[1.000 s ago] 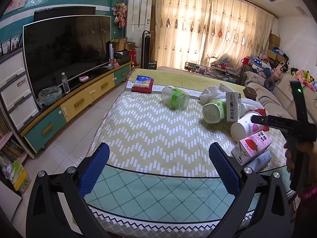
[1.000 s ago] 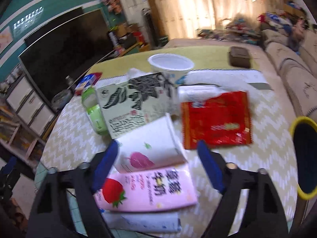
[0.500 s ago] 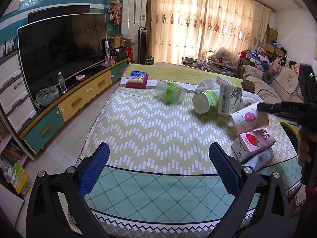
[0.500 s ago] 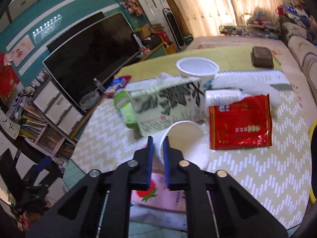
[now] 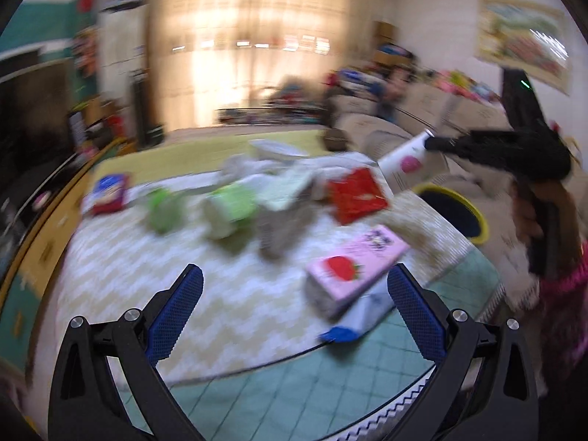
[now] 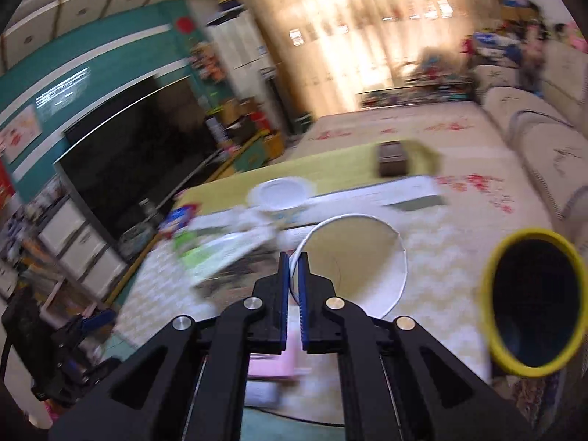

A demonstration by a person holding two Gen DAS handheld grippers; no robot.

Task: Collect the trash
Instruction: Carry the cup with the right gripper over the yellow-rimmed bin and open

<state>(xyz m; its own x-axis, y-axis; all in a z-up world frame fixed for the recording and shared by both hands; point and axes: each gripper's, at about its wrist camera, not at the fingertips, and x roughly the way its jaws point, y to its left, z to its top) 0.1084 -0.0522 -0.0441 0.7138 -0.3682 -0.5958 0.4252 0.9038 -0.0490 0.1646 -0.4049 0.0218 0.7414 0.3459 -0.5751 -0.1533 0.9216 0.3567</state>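
— Blue pads on the left gripper (image 5: 294, 305) stood wide apart, didn't they, with nothing between them?

— Yes. Its jaws were fully spread above the near edge of the table (image 5: 257, 378), where the teal diamond border showed. Just beyond its right pad lay the pink strawberry carton (image 5: 354, 270), resting on a white and blue packet (image 5: 362, 318).

— And the right gripper (image 6: 292, 268)?

— Its jaws were pinched nearly together on the rim of the white paper cup (image 6: 367, 257). From the right wrist view the cup's open mouth faced the camera, with the rim wall caught between the two pads. From the left wrist view the same cup (image 5: 404, 165) hung in the air off the table's right side, tilted, a pink mark on its side.

— Where was the bin?

— A dark bin with a yellow rim (image 6: 533, 301) stood to the right of the table, just beside the held cup in the right wrist view and below it in the left wrist view.

— What was left on the table?

— Farther back, blurred: a red wrapper (image 5: 356, 194), a green-banded container (image 5: 229, 209) on its side, another green one (image 5: 163, 209) to its left, and a white bowl (image 6: 281, 194) behind them. A person's hand (image 5: 529, 213) gripped the right gripper's handle.
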